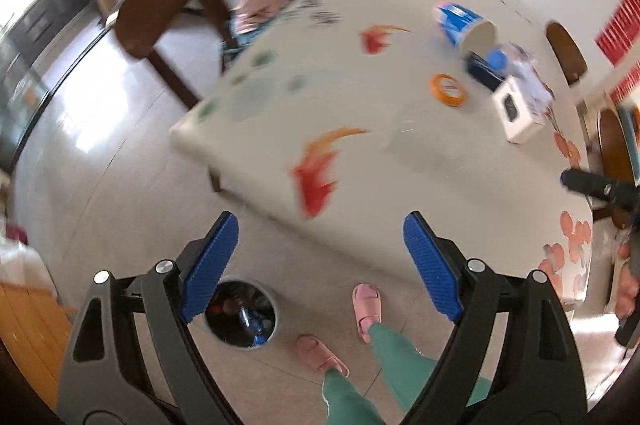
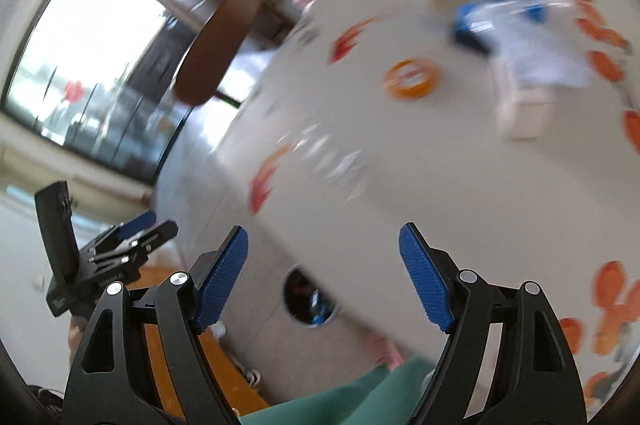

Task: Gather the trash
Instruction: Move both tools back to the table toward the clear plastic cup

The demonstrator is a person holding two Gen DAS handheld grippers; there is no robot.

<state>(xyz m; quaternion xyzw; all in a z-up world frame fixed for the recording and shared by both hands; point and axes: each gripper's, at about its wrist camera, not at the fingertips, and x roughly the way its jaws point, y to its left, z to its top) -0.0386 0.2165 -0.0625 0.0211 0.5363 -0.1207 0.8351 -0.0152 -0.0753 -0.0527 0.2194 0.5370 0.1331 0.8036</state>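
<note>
Beside table [image 1: 248,145], floor bin [image 1: 240,317], slippers [image 1: 367,305].

light: bright daylight from window [image 2: 92,65] | glare: floor [image 1: 100,129] | blur: heavy motion | edges: fisheye-bent

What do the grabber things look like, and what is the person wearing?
Each grabber, the left gripper and the right gripper, has black triangle-shaped arms with cut-out holes, shiny silver bolts and bumpy blue pads. The person wears green trousers and pink slippers.
</note>
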